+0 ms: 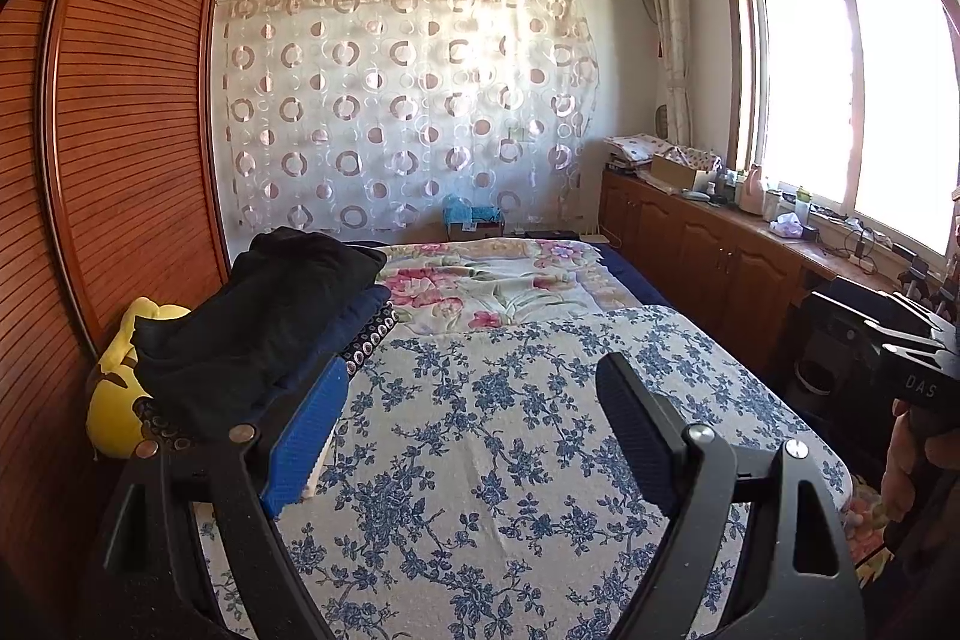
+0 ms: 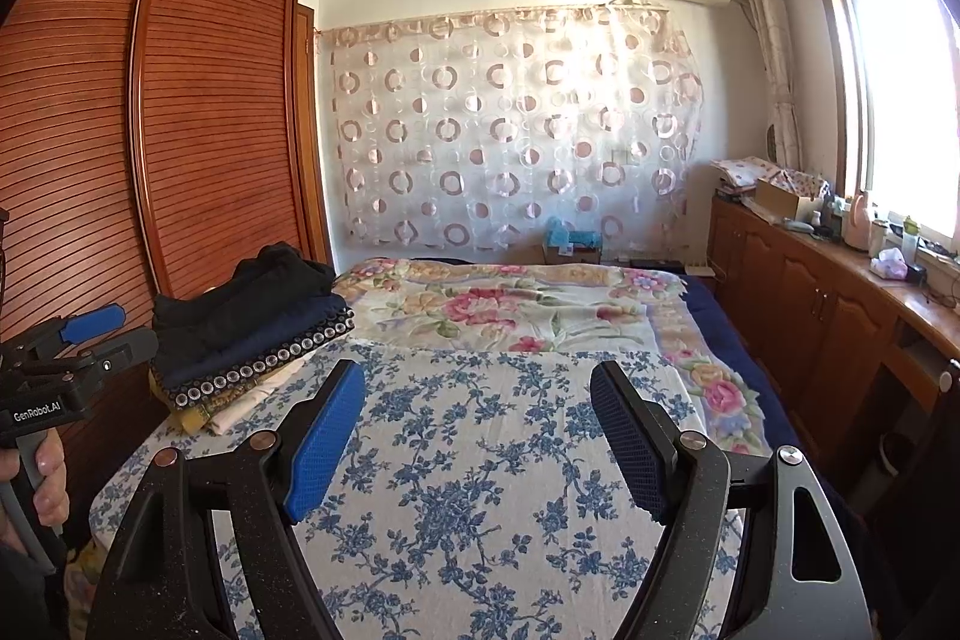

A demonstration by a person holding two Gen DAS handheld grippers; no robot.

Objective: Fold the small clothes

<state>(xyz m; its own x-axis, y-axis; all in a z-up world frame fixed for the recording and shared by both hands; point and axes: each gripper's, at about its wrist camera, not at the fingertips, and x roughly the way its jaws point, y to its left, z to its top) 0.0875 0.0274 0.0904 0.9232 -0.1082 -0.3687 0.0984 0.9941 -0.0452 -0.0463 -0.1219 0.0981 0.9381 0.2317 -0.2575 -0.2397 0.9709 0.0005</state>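
Both grippers hang over the near edge of the bed cover, a rough white cloth with blue flowers. Left gripper has its jaws wide apart with nothing between them; its body reads "GenRobot.AI". Folded clothes, soft, dark and stacked, lie at the cover's left edge. Right gripper, marked "DAS", is equally wide and empty.

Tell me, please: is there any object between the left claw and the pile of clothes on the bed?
Nothing visible does. The left claw hangs open over the blue-flowered cloth, and the pile of clothes lies just beyond its blue finger, with only bare cloth between.
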